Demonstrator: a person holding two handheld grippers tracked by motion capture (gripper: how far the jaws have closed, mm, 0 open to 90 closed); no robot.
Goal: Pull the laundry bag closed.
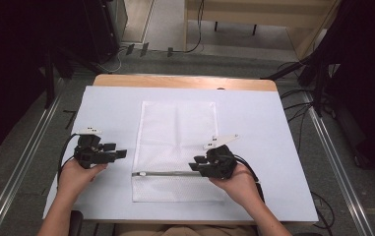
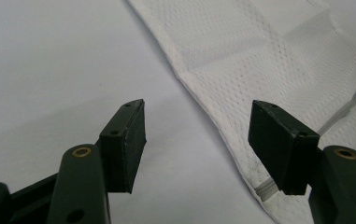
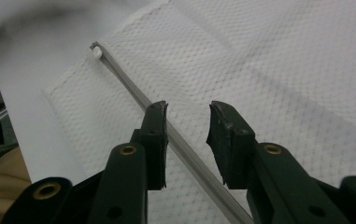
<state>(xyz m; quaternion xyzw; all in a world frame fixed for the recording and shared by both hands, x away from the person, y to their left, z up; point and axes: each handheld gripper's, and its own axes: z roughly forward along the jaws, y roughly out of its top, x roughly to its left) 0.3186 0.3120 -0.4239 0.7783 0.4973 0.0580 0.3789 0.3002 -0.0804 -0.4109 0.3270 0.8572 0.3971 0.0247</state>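
A white mesh bag (image 1: 177, 132) lies flat in the middle of the light sheet. A grey zipper (image 1: 160, 173) crosses it near the end closest to me. In the right gripper view the zipper (image 3: 129, 86) runs away to a small white pull (image 3: 97, 51) at the bag's edge. My right gripper (image 3: 188, 126) hangs just over the zipper's right part with a gap between its jaws; the strip passes under the left one, and nothing is pinched. My left gripper (image 1: 118, 150) stands open to the left of the bag (image 2: 269, 56), jaws wide over bare sheet (image 2: 196, 133).
The light sheet (image 1: 268, 123) covers most of a wooden table whose far edge (image 1: 185, 81) shows bare. Dark stands and cables (image 1: 303, 98) flank the table on the floor. Both of the person's forearms come in from the near edge.
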